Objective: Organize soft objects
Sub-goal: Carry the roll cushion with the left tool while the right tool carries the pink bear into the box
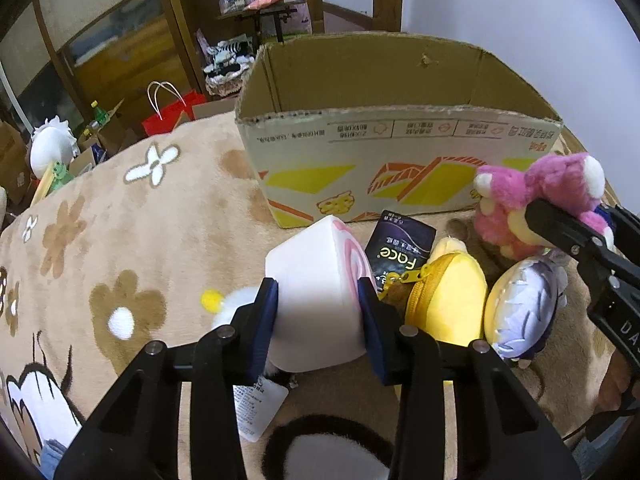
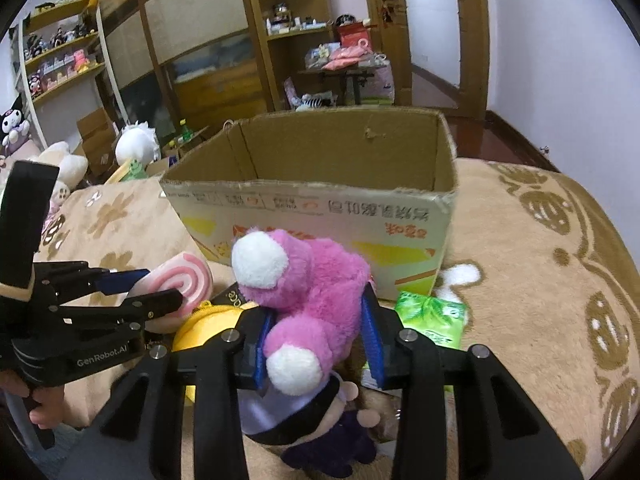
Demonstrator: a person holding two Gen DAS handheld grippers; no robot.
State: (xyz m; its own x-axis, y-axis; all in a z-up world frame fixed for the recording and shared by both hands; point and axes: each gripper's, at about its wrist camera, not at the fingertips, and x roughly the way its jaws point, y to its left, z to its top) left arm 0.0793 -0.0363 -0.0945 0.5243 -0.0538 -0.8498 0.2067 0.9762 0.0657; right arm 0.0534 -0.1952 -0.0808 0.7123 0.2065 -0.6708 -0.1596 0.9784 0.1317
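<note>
In the left wrist view my left gripper (image 1: 318,304) is shut on a white roll-cake plush (image 1: 316,256) with a pink swirl end, its blue pads pressing both sides. The same plush (image 2: 184,280) and left gripper (image 2: 162,286) appear at the left of the right wrist view. My right gripper (image 2: 316,320) is shut on a pink plush bear (image 2: 312,280) with white paws. From the left wrist view, that bear (image 1: 532,196) sits in the right gripper (image 1: 572,216) near the box's corner. The open cardboard box (image 1: 400,148) stands just behind both toys on the beige blanket.
A yellow zip pouch (image 1: 452,300), a lilac-and-white plush (image 1: 524,312) and a black packet (image 1: 400,248) lie between the grippers. A green tissue pack (image 2: 436,316) lies by the box, and a purple-clothed doll (image 2: 320,420) under the bear. Shelves and clutter stand beyond the bed.
</note>
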